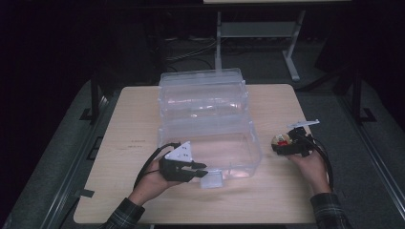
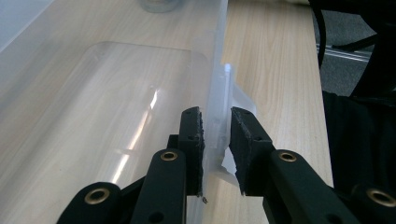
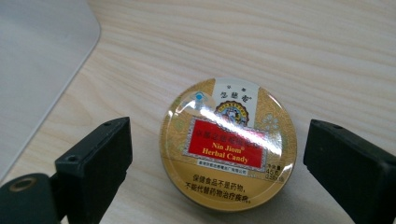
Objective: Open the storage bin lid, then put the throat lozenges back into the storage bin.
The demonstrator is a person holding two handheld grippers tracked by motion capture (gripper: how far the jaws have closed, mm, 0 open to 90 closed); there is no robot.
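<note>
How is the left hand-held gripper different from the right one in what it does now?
The left hand-held gripper has its jaws nearly together on the front wall of the clear box; the right hand-held gripper has jaws wide apart. The left one clamps thin plastic, while the right one has the candy tin between its jaws with gaps on both sides, not gripped. Both have black jaws and work over the wooden table.

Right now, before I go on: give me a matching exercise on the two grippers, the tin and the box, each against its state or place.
1. left gripper
2. right gripper
3. tin
4. box

A. lying flat on the table, gold lid up
C. clear, lid swung open
B. jaws wide, either side of the tin, not touching
D. jaws astride the box's near wall

Pairs: 1-D, 2-B, 3-A, 4-C
</note>
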